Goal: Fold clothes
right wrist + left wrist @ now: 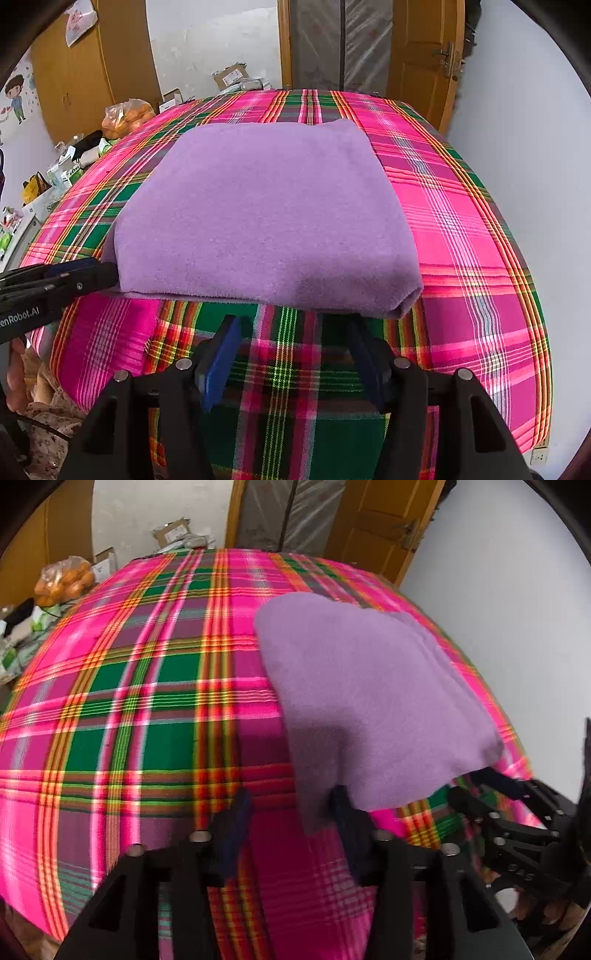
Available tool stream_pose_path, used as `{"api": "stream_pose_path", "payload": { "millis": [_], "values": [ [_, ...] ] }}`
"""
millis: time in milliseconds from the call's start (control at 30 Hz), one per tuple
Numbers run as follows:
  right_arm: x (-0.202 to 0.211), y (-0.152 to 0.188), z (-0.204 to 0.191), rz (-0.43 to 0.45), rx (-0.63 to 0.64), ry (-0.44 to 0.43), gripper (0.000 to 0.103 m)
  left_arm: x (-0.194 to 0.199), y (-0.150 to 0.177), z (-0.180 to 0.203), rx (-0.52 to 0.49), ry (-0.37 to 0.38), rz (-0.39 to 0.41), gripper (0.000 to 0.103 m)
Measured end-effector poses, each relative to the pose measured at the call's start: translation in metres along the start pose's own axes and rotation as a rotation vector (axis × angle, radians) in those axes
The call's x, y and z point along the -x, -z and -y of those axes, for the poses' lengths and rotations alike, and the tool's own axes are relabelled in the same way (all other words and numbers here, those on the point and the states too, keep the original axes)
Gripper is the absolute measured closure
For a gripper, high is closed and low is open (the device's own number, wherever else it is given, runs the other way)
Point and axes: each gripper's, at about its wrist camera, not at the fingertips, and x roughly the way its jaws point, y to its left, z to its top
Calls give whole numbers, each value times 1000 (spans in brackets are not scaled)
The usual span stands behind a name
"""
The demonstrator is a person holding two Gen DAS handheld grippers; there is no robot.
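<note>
A folded, fuzzy lilac cloth (266, 218) lies flat on the pink-and-green plaid bedspread (461, 229), just ahead of both tongs. The left gripper (291, 808) and right gripper (291, 328) gape empty, apparently having let go.

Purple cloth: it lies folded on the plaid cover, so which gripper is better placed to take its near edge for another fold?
Probably the left gripper: its open fingers already straddle the purple cloth at its near corner. The right gripper is open too, just short of the edge, nothing between its fingers.
</note>
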Motion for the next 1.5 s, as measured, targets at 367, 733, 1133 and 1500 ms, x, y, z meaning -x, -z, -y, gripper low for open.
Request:
{"api": "stream_pose_path", "payload": {
  "millis": [367, 733, 1133, 1500],
  "values": [
    [31, -18, 28, 90, -18, -166, 44, 0, -12, -32, 96, 207, -44, 54],
    [4, -57, 118, 118, -261, -334, 43, -18, -40, -50, 123, 372, -161, 54],
    [-62, -75, 154, 0, -372, -451, 42, -30, -60, -81, 190, 568, -269, 54],
    [-79, -77, 169, -1, -411, -558, 42, -34, -70, -121, 332, 695, -282, 39]
  ]
}}
